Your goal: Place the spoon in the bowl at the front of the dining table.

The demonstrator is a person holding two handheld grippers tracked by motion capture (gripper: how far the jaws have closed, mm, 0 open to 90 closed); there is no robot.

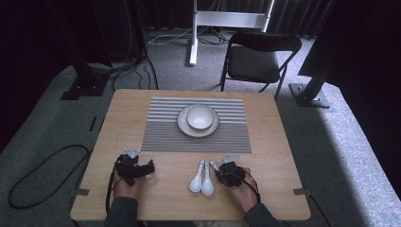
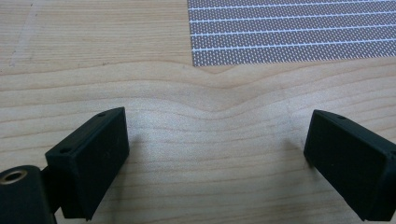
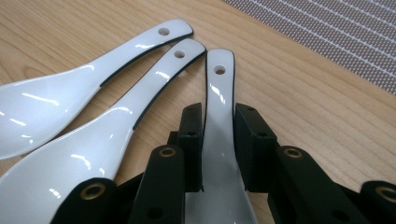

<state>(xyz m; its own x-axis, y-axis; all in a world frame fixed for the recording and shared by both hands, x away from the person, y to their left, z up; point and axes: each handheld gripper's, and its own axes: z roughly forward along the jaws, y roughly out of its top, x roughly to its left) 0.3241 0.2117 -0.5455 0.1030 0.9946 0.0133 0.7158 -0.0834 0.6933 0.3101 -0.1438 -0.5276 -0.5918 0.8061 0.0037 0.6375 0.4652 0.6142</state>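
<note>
Three white ceramic spoons lie near the table's front edge. My right gripper (image 3: 218,114) is shut on the handle of the rightmost spoon (image 3: 219,74), whose holed tip sticks out past the jaws. The other two spoons (image 3: 140,98) (image 3: 70,93) lie side by side just to its left, untouched. From above, the right gripper (image 1: 221,171) sits beside the spoon pair (image 1: 201,182). At the front left, my left gripper (image 1: 138,163) rests with its jaws wide open over bare wood (image 2: 217,126), holding nothing.
A striped grey placemat (image 1: 165,132) lies mid-table, carrying a plate (image 1: 182,125) with a white bowl (image 1: 200,117) on it. The mat's near corner (image 2: 299,32) is ahead of the left gripper. A black folding chair (image 1: 257,61) stands beyond the wooden table (image 1: 269,184).
</note>
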